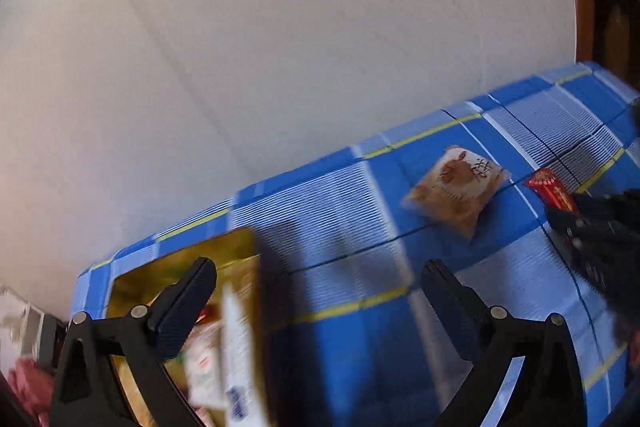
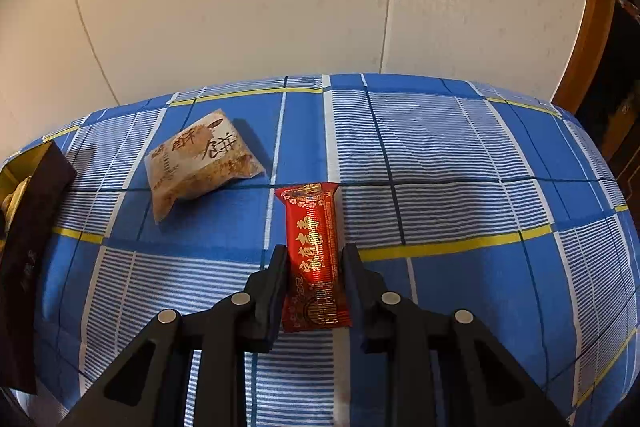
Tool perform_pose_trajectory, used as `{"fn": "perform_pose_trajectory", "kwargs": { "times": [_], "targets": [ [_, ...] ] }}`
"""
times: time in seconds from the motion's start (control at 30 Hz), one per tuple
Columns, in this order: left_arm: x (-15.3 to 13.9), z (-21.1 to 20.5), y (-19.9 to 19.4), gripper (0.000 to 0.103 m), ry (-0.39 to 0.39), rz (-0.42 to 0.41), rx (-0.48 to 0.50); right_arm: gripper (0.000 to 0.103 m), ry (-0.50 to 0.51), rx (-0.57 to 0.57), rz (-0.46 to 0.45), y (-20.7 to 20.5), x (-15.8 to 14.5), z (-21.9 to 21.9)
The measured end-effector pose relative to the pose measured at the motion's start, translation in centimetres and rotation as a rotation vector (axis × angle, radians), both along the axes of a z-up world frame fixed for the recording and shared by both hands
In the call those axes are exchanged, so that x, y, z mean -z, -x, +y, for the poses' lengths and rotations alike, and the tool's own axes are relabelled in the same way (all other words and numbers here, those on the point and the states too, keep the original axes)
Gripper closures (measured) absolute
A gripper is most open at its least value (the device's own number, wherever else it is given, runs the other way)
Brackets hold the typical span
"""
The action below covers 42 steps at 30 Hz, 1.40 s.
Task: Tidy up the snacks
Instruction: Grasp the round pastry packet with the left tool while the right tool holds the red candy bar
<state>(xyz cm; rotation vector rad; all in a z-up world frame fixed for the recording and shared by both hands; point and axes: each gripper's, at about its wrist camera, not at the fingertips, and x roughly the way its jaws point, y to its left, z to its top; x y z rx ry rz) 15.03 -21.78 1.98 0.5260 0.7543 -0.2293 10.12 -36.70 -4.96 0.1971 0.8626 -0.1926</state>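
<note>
Now right gripper (image 2: 314, 259) jaws closed on red snack bar (image 2: 314, 255), low over checked worktop (image 2: 460, 155); lift level toward gold box (image 1: 180, 263). Left gripper (image 1: 320, 275) jaws wide, empty. Beige pastry packet (image 2: 200, 159) lies beside.

Pastry packet (image 2: 202, 159) left of bar (image 2: 314, 251)

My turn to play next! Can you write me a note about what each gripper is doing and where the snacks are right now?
Right gripper: closed on the red foil snack bar with gold letters, low over the blue checked cloth.
Left gripper: open, holding nothing, beside the gold box.
Done: several snacks already lie in the gold box.
Left: put the red bar away, then the beige biscuit packet lying on the cloth.
</note>
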Motion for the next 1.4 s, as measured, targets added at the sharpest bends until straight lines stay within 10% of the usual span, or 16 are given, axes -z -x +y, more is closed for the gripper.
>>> {"fn": "perform_pose_trajectory", "kwargs": {
  "times": [0.53, 0.77, 1.27, 1.4],
  "targets": [
    [4.0, -8.8, -6.5, 0.000, -0.025, 0.156, 0.202, 0.075, -0.114, -0.018, -0.013, 0.8, 0.1, -1.3],
    [3.8, -8.6, -7.4, 0.000, 0.078, 0.206, 0.189, 0.075, -0.107, -0.024, -0.010, 0.9, 0.2, -1.2],
    [4.9, -9.5, -6.9, 0.000, 0.041, 0.280, 0.340, 0.075, -0.144, -0.013, -0.011, 0.9, 0.3, -1.8],
    [5.9, -10.1, -5.9, 0.018, -0.016, 0.272, 0.380, 0.075, -0.144, -0.015, -0.012, 0.9, 0.3, -1.8]
  ]
}}
